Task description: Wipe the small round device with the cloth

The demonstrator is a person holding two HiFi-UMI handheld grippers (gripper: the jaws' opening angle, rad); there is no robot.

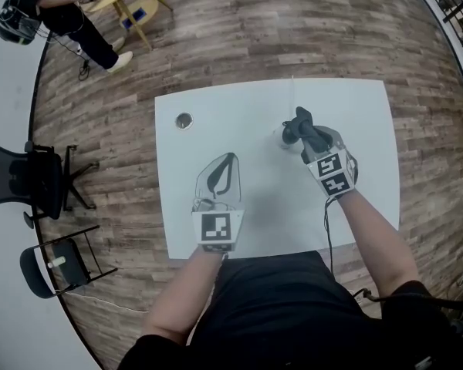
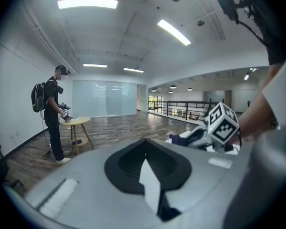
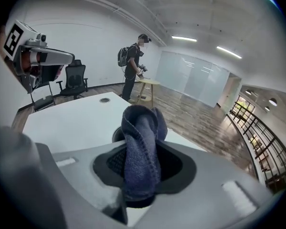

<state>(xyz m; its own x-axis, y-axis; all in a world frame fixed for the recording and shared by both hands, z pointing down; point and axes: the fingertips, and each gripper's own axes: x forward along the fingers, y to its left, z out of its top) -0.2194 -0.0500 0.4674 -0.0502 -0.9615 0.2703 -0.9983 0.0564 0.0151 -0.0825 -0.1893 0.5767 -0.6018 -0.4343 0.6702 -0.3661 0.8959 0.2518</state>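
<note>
Over table point(image 1: 216, 106), right gripper point(image 1: 301, 129) angled down (clutching cloth point(image 3: 140, 147))

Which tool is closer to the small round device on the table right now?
Right. The right tool, clamped on the dark blue cloth, has the small round device just beyond its tips. The left tool is off to the device's left, nearer the person, clearly apart.

Bright, even light from ceiling strip lights point(image 2: 87, 3); fisheye-warped edges, blurred foreground.
</note>
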